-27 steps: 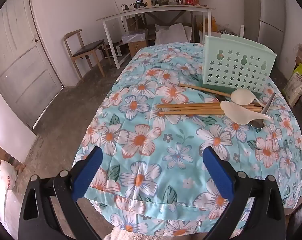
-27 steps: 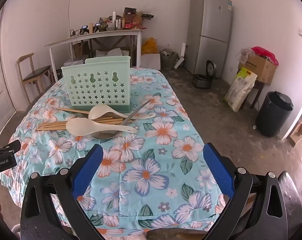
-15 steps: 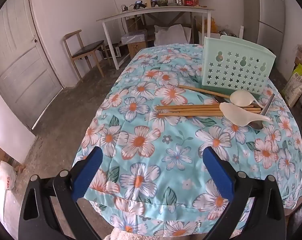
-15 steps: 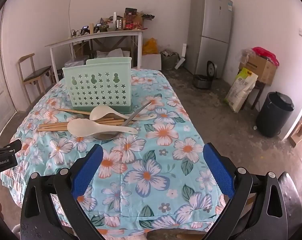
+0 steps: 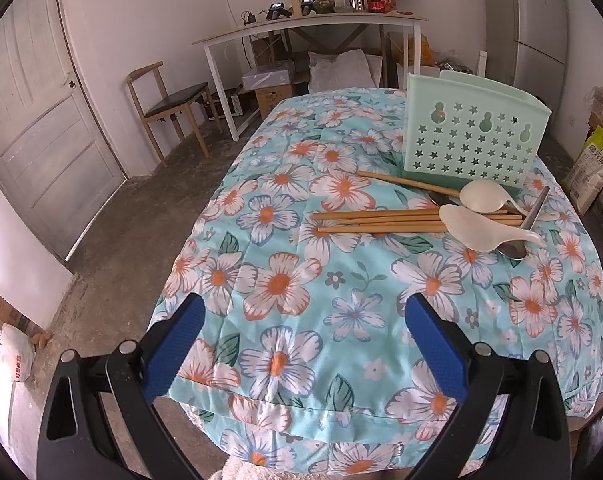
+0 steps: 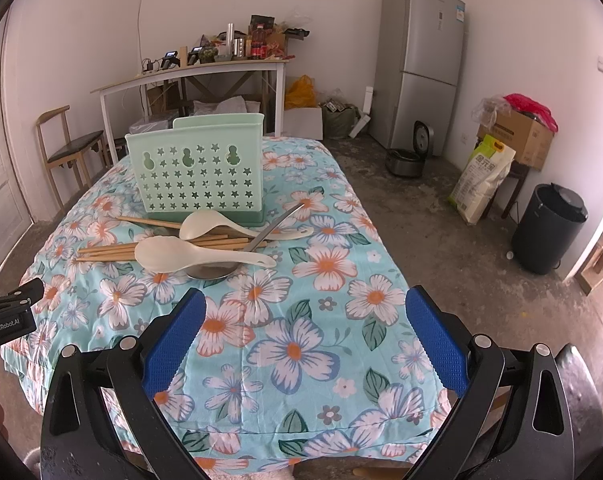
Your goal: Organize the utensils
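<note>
Both grippers, left (image 5: 301,328) and right (image 6: 301,328), stand wide apart, empty. Ahead of the jaws: chopsticks (image 5: 377,220), light, stiff, prone to roll; pinch mid-shaft. Spoons (image 6: 197,255) smooth; take handles.

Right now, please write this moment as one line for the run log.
left hand-held gripper: open, empty | right hand-held gripper: open, empty | chopsticks, white spoons, metal spoon: on table | green holder: upright

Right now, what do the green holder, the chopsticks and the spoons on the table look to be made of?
Green holder: matte moulded plastic with star-shaped cutouts.
Chopsticks: tan sticks, probably bamboo or wood.
Two cream spoons: smooth, likely plastic; ceramic is possible.
Grey spoon: reflective, apparently steel.
</note>
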